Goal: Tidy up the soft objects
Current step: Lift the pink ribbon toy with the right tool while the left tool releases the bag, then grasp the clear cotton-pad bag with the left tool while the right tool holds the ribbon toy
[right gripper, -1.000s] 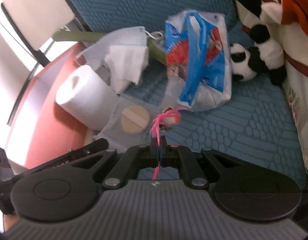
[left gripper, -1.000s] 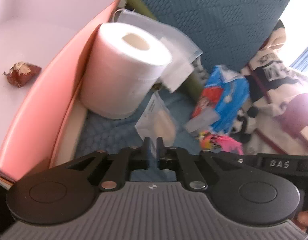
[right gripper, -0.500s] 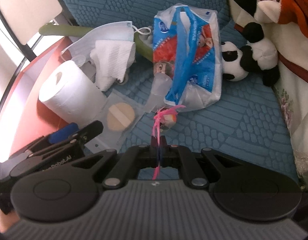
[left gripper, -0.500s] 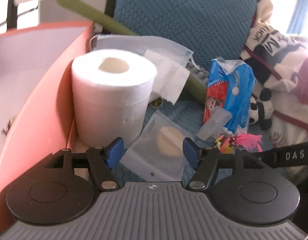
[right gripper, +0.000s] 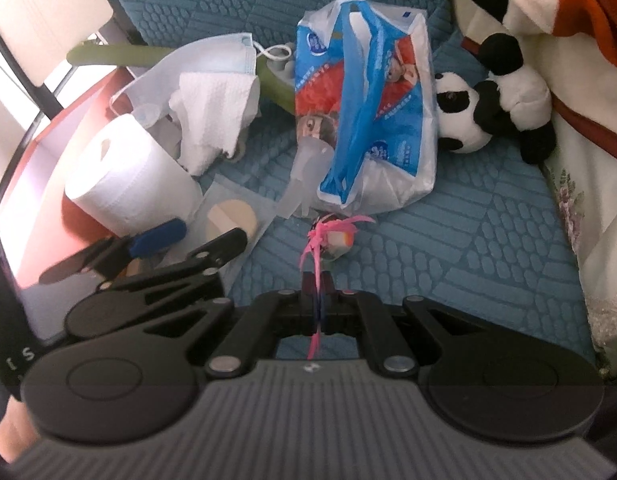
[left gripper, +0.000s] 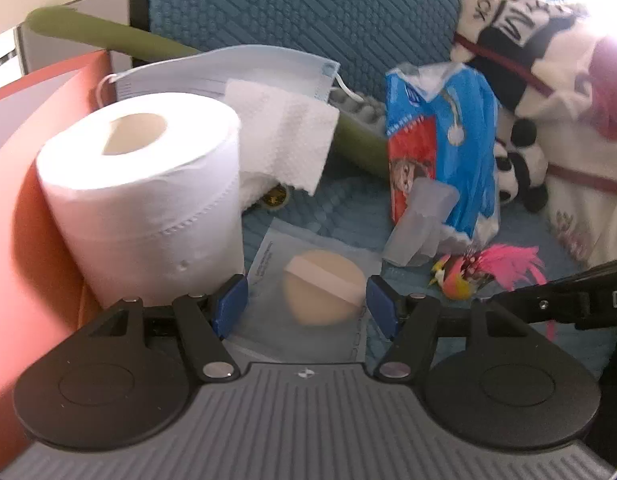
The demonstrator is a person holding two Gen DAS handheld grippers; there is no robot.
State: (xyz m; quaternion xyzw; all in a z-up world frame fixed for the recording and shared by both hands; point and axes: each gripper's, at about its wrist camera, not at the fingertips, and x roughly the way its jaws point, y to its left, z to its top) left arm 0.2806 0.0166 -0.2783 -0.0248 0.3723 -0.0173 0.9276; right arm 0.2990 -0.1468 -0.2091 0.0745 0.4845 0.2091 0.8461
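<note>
Teal quilted sofa cushion carries the clutter. Since a second ago the left hand-held gripper has been spread around the clear-pouched beige powder puff; the right hand-held gripper is kept pinching the pink feathered toy bird.

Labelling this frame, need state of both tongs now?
Left tongs: open, empty, either side of the packaged powder puff.
Right tongs: closed on the pink feathers of the bird toy.
</note>
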